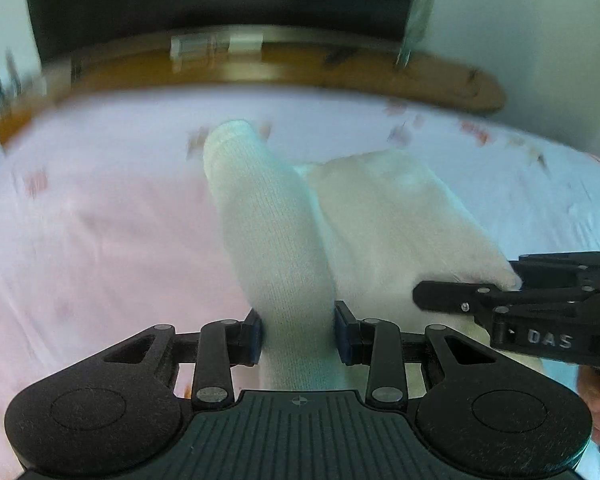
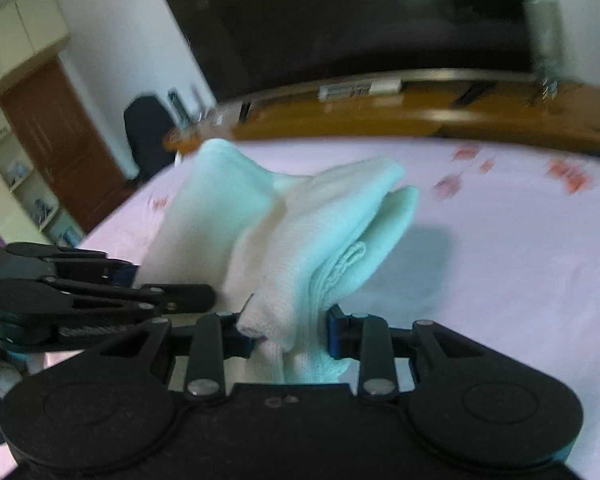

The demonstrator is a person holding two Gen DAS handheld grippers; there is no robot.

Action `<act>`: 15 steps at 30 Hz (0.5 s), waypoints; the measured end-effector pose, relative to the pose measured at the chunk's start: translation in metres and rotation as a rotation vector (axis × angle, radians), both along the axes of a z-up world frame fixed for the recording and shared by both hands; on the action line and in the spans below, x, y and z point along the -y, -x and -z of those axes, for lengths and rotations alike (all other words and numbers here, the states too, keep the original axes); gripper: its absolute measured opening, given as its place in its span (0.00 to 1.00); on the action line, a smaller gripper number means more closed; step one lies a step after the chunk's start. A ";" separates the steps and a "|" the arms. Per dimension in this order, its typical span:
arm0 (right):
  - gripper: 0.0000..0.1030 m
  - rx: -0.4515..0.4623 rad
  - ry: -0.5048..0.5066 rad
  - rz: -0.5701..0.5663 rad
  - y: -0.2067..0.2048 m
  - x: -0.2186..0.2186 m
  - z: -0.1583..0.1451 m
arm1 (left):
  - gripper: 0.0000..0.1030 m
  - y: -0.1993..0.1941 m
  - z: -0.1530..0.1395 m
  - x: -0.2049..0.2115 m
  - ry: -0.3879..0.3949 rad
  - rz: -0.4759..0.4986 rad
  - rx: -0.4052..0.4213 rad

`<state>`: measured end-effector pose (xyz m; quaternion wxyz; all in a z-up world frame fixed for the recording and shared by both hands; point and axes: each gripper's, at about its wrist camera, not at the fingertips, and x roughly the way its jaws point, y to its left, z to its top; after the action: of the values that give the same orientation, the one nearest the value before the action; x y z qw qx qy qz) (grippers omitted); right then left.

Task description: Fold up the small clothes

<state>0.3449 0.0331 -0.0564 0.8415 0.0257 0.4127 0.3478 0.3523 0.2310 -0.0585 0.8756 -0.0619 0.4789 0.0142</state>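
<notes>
Socks [image 1: 276,232] above pink floral bedsheet [image 1: 100,220], television [image 2: 340,16] beyond.

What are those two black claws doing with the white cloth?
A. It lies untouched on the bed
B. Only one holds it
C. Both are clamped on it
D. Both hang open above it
C: the left gripper and the right gripper each pinch the white cloth.
</notes>
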 end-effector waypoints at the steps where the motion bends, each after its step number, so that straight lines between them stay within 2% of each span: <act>1: 0.30 -0.022 0.024 -0.002 -0.002 -0.005 0.012 | 0.50 0.004 0.012 -0.009 0.024 -0.023 -0.005; 2: 0.31 -0.047 0.049 0.011 -0.004 -0.008 0.027 | 0.65 0.014 0.018 -0.014 0.038 -0.059 0.024; 3: 0.34 -0.078 0.009 0.035 -0.007 0.000 0.039 | 0.73 0.020 0.022 -0.020 0.058 -0.077 0.042; 4: 0.34 -0.127 -0.066 0.061 -0.012 0.011 0.045 | 0.75 0.024 0.025 -0.026 0.088 -0.096 0.058; 6: 0.34 -0.189 -0.137 0.070 -0.018 0.025 0.051 | 0.75 0.033 0.030 -0.037 0.157 -0.130 0.102; 8: 0.37 -0.215 -0.173 0.044 -0.024 0.034 0.050 | 0.75 0.034 0.032 -0.043 0.155 -0.147 0.157; 10: 0.43 -0.202 -0.225 0.056 -0.030 0.042 0.043 | 0.75 0.035 0.032 -0.047 0.182 -0.181 0.206; 11: 0.45 -0.196 -0.246 0.069 -0.035 0.045 0.041 | 0.75 0.037 0.033 -0.054 0.212 -0.201 0.223; 12: 0.50 -0.195 -0.257 0.086 -0.041 0.045 0.042 | 0.75 0.034 0.036 -0.060 0.246 -0.221 0.230; 13: 0.58 -0.204 -0.263 0.107 -0.048 0.042 0.042 | 0.75 0.030 0.040 -0.063 0.277 -0.243 0.233; 15: 0.60 -0.264 -0.285 0.122 -0.063 0.037 0.050 | 0.75 0.028 0.048 -0.070 0.338 -0.275 0.239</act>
<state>0.4075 -0.0041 -0.1066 0.7874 0.2150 0.4636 0.3447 0.3242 0.3010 -0.1061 0.8930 -0.2731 0.3547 0.0454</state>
